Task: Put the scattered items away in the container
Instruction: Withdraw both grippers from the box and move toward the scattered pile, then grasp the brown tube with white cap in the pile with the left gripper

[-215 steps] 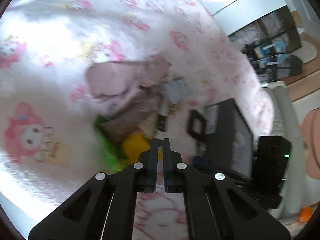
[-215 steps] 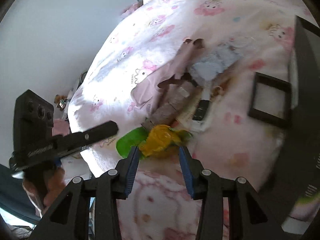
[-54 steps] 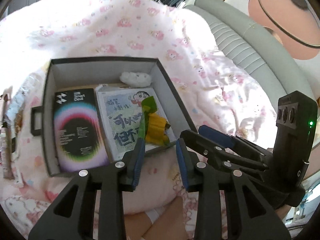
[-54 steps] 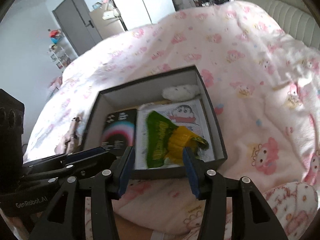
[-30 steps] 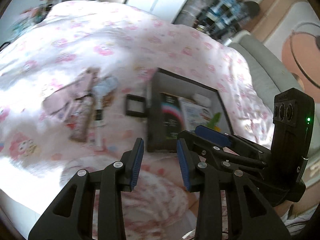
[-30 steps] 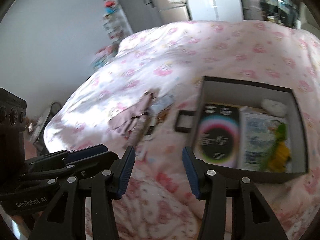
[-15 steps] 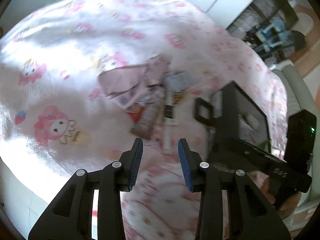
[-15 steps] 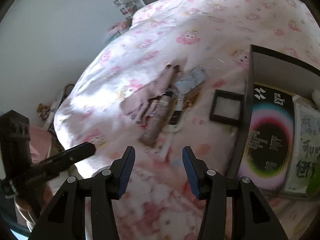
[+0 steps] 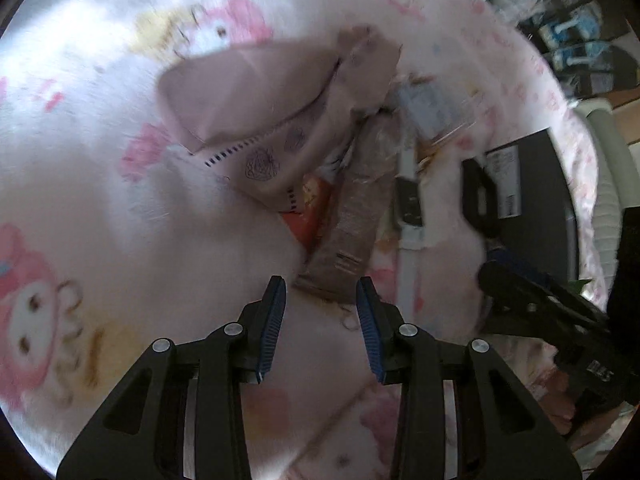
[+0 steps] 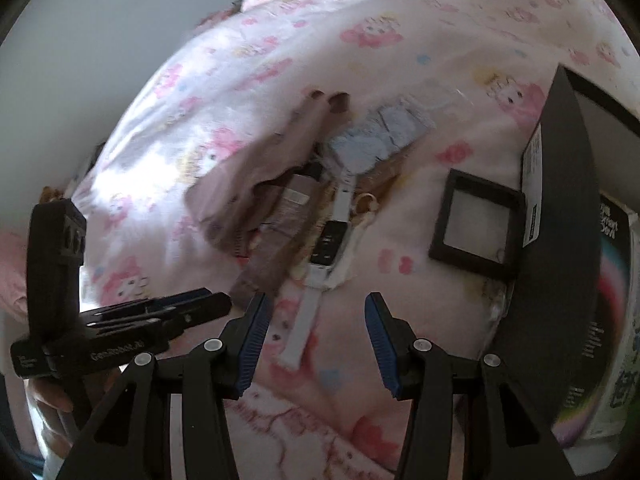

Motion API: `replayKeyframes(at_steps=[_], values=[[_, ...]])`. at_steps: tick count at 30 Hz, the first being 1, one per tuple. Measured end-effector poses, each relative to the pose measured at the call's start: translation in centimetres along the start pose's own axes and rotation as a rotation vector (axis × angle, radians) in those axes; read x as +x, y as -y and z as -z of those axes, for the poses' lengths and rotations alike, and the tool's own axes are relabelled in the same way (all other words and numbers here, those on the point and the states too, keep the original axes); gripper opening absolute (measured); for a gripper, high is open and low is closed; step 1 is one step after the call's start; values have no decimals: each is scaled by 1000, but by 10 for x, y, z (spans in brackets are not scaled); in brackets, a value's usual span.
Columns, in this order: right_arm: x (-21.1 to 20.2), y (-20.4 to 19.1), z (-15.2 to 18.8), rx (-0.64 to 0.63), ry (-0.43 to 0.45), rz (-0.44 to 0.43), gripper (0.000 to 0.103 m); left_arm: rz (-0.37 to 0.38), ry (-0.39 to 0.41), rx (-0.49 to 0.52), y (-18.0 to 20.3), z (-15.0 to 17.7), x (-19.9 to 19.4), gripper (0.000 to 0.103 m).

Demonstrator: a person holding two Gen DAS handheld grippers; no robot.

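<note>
A pile of scattered items lies on the pink cartoon-print blanket (image 9: 100, 208): a pink pouch (image 9: 256, 112), a brown packet (image 9: 356, 224), a white smartwatch (image 10: 326, 248), a pale blue packet (image 10: 376, 136) and a small black frame (image 10: 478, 226). My left gripper (image 9: 320, 312) is open and empty, its tips just short of the brown packet's near end. My right gripper (image 10: 316, 334) is open and empty, hovering over the watch strap's near end. The black box (image 10: 560, 240) stands at the right.
The box holds a black booklet (image 10: 612, 292) and other items at its right edge. The left gripper also shows in the right wrist view (image 10: 132, 328), the right one in the left wrist view (image 9: 548, 312). A wall and shelves lie beyond the bed.
Both grippers swung from the box back to the pile and moved down close to it. The yellow-green packet now lies in the box. Both stay open.
</note>
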State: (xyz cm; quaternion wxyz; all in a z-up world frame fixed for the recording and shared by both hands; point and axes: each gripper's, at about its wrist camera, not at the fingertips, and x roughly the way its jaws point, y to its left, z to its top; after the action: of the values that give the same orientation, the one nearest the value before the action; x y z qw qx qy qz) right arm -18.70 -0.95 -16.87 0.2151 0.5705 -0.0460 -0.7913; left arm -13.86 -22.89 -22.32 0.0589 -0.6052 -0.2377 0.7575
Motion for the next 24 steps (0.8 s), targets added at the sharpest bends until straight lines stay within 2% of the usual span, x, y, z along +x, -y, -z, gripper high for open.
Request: replayKeyframes(at_steps=[2,4,6,9,10,11,14,16,18,20,22,24], values=[[5,5,-3,7,-8,-1,45,9,-38,-6,-2,-7,10,39],[10,7,-7,14,-13,-7,45,59,-68,-2,-2,-13,17,47],[15,9,-12,23,-17,-10,45,104,-92,-8,-4,-18,27,49],[28,8,-18,21,-29,7,45,116,-97,-24,-4,-22,37,46],[29,8,-18,16,-31,12,45,125,-86,-28,-5,-23,36,42],[31,7,-18,16,-35,16,45,126,-74,-32,-6,-23,33,35],[33,5,-21,27,-36,7,45,116,-42,-33,-7,-18,19,24],[33,2,-24,21,-31,6,45,68,-17,-15,-8,-16,7,21],[33,-5,-27,7,-27,-1,45,-11,12,19,-8,-16,-7,21],[33,-11,-29,-4,-25,-6,45,-42,22,43,-4,-19,-15,21],[32,-14,-29,-7,-24,-20,45,-109,35,132,10,-18,-20,21],[30,-18,-30,3,-11,-18,45,-126,37,174,20,-18,-21,19]])
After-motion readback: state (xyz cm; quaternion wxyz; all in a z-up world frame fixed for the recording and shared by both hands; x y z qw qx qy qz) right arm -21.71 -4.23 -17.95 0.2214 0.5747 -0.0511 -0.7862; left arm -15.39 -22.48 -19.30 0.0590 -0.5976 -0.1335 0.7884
